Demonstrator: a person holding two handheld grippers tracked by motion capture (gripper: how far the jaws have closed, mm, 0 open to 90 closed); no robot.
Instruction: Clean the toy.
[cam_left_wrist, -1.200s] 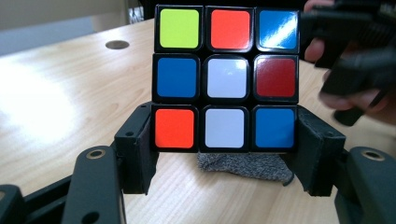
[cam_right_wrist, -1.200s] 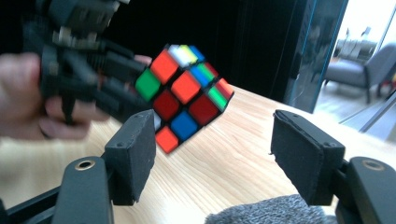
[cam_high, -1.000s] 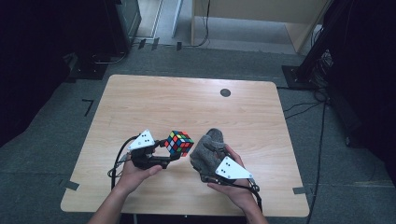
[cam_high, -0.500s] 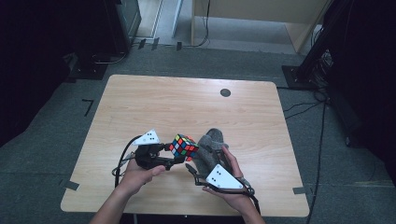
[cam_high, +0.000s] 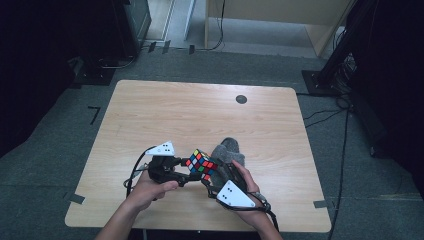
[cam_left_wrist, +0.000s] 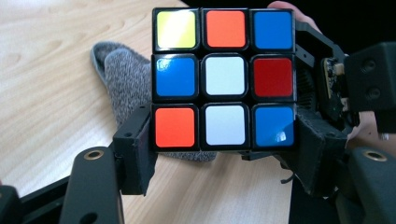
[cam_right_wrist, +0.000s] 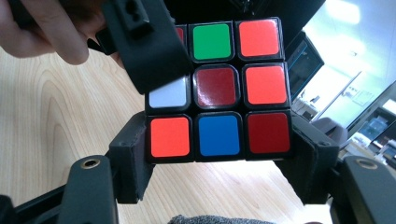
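Item: puzzle cube (cam_high: 201, 164), multicoloured, held clear of the table (cam_high: 200, 115) between two hand-held grippers, above the near middle of the wooden top. Left gripper (cam_high: 184, 170): both pads pressed on the cube's lowest layer, one on each side, as its own view shows (cam_left_wrist: 224, 77); its jaws have just been opening a little, the cube between them. Right gripper (cam_high: 212, 184): pads against the bottom row of the cube in its own view (cam_right_wrist: 217, 91), gripping it likewise; its jaws have just been closing, the cube between them. Grey cloth (cam_high: 227, 154): crumpled, lying on the table just behind the cube and beside the right hand (cam_high: 250, 192); its edge also shows under the cube in the left gripper view (cam_left_wrist: 126, 79). Edges and room: the far half and the left part of the table lie bare apart from a small dark round mark (cam_high: 241, 99) near the far edge; the hands work close to the near edge, with little table between them and it; dark floor with cables surrounds the table. Change from the frames before: the right gripper, which a second ago lay on the cloth apart from the cube, now meets the cube; the two grippers stand closer together; the cube has tipped slightly; the cloth has kept its place.
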